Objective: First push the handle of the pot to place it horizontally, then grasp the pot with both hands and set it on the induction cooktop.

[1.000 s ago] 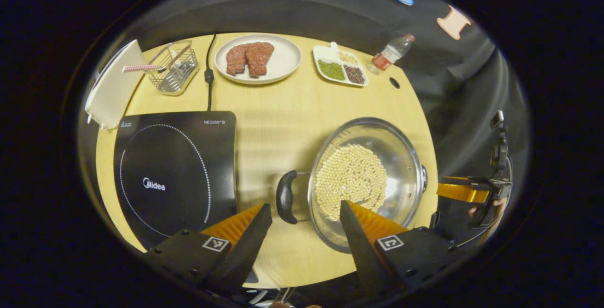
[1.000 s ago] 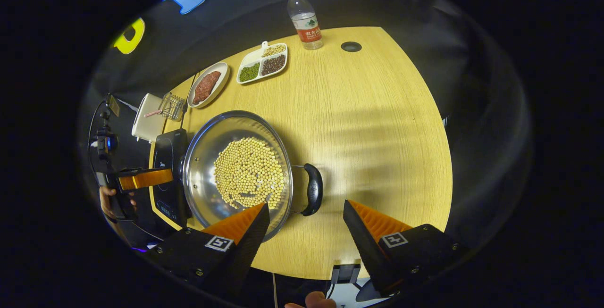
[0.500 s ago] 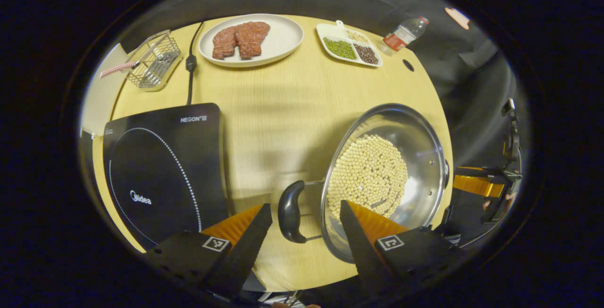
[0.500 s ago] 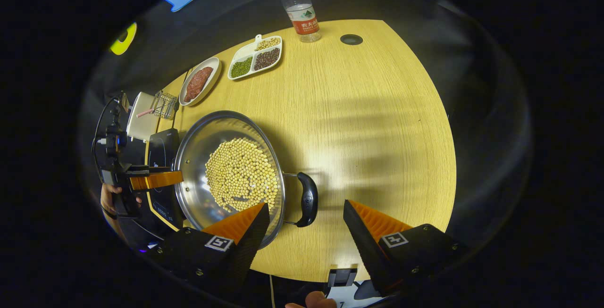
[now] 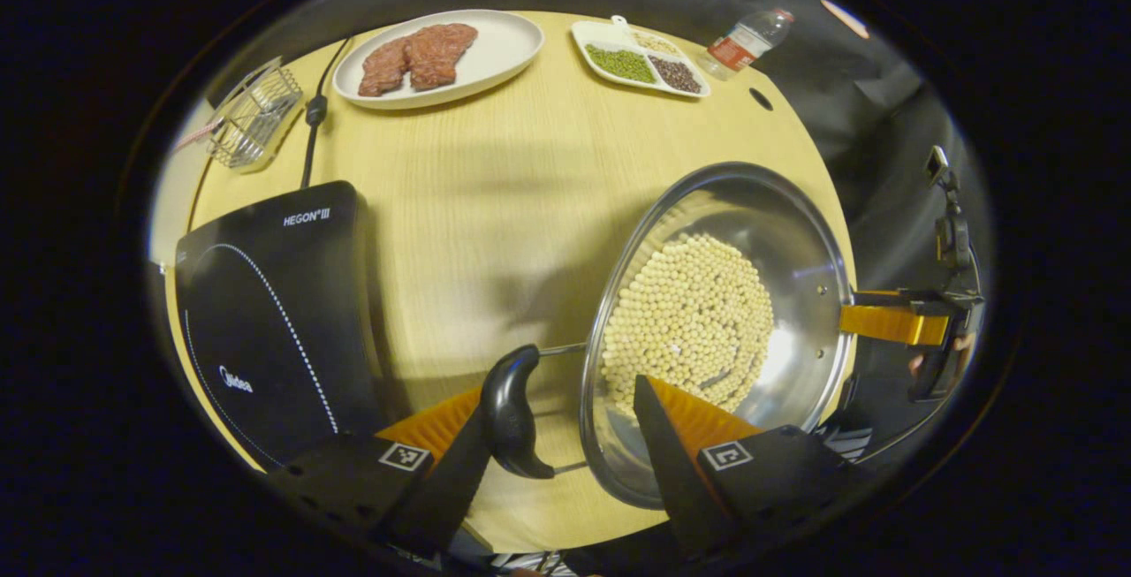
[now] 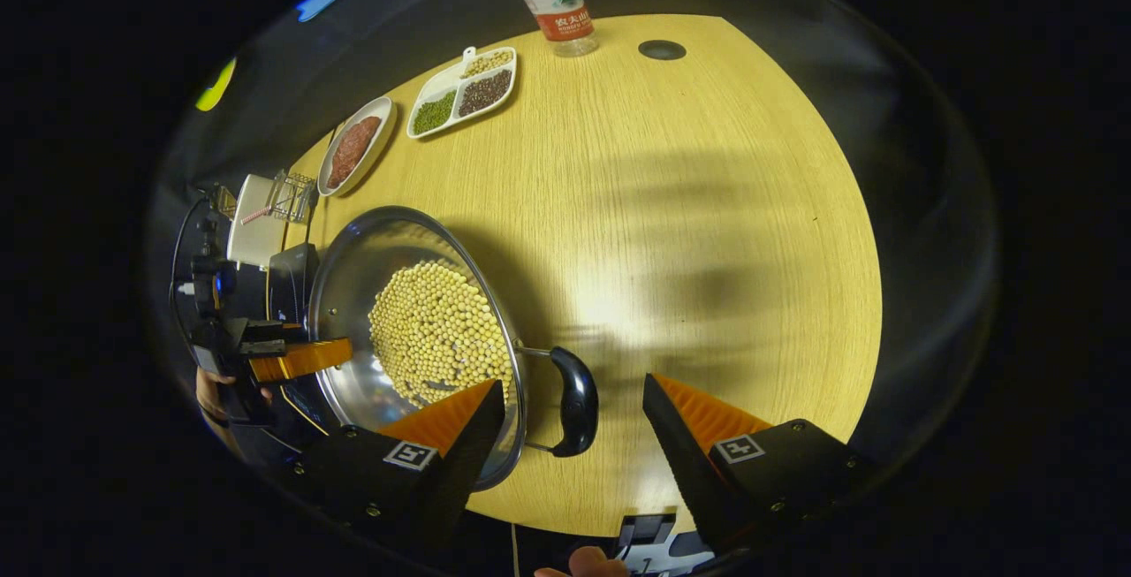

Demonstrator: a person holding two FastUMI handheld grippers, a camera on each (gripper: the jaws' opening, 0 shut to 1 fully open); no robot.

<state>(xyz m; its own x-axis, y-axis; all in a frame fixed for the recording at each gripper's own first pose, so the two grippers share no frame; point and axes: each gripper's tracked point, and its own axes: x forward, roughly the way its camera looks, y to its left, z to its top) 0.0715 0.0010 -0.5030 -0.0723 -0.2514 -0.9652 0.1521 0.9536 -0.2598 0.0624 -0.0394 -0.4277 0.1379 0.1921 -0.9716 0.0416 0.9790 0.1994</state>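
Pot (image 5: 716, 321), on the table (image 5: 495, 197), is bracketed: its left handle (image 5: 512, 422) lies between the left gripper's (image 5: 558, 436) parted fingers, its right handle (image 6: 574, 400) between the right gripper's (image 6: 573, 431) parted fingers. Grasping is judged underway; closing on both handles is called for next.

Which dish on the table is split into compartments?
The rectangular white tray beside the water bottle: three sections holding green, dark and pale grains. The oval plate is undivided and carries meat.
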